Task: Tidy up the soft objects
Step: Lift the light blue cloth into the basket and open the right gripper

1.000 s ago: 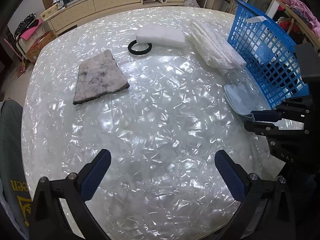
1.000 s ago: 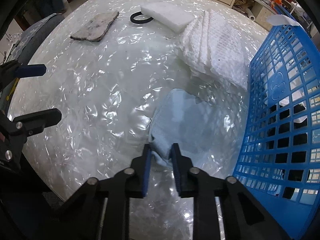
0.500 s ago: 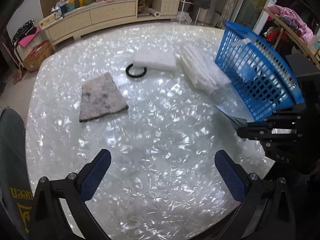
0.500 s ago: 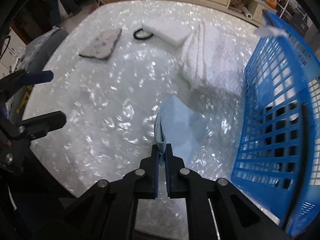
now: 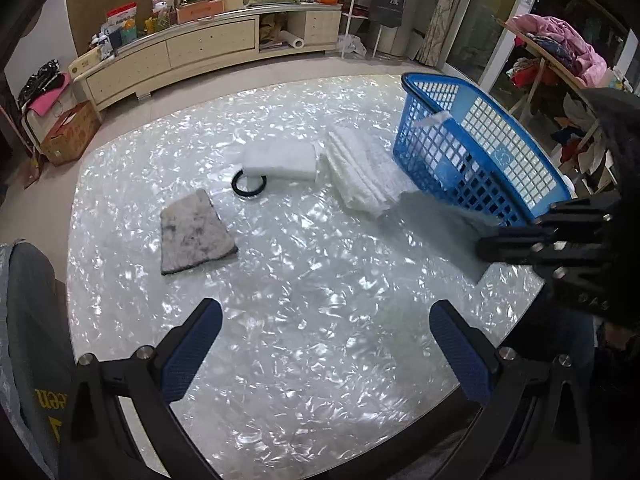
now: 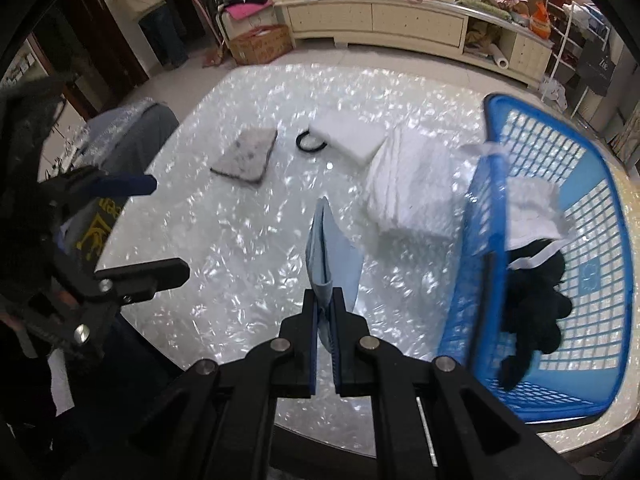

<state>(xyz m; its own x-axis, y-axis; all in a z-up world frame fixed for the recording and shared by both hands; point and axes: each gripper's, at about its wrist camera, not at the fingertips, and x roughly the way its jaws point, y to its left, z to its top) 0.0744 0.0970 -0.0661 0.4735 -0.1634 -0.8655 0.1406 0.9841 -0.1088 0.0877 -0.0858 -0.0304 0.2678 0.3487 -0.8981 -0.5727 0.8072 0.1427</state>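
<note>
My right gripper (image 6: 325, 300) is shut on a light blue cloth (image 6: 330, 248) and holds it in the air above the table, left of the blue basket (image 6: 600, 208). The cloth hangs blurred in the left wrist view (image 5: 436, 224), where the right gripper (image 5: 486, 242) shows at the right. The basket (image 5: 500, 160) holds white and black items (image 6: 532, 288). A folded white towel (image 6: 412, 184), a white foam block (image 6: 348, 140) and a grey felt pad (image 6: 248, 156) lie on the table. My left gripper (image 5: 324, 348) is open and empty above the near table.
A black ring (image 5: 249, 184) lies by the foam block (image 5: 280, 158). The grey pad (image 5: 192, 236) sits left, the towel (image 5: 360, 176) beside the basket. The pearly round table (image 5: 320, 280) has a chair back (image 5: 28, 320) at its left edge. Cabinets stand beyond.
My right gripper closed on the light blue cloth and lifted it off the table. Both grippers rose, so the table looks smaller and farther away.
</note>
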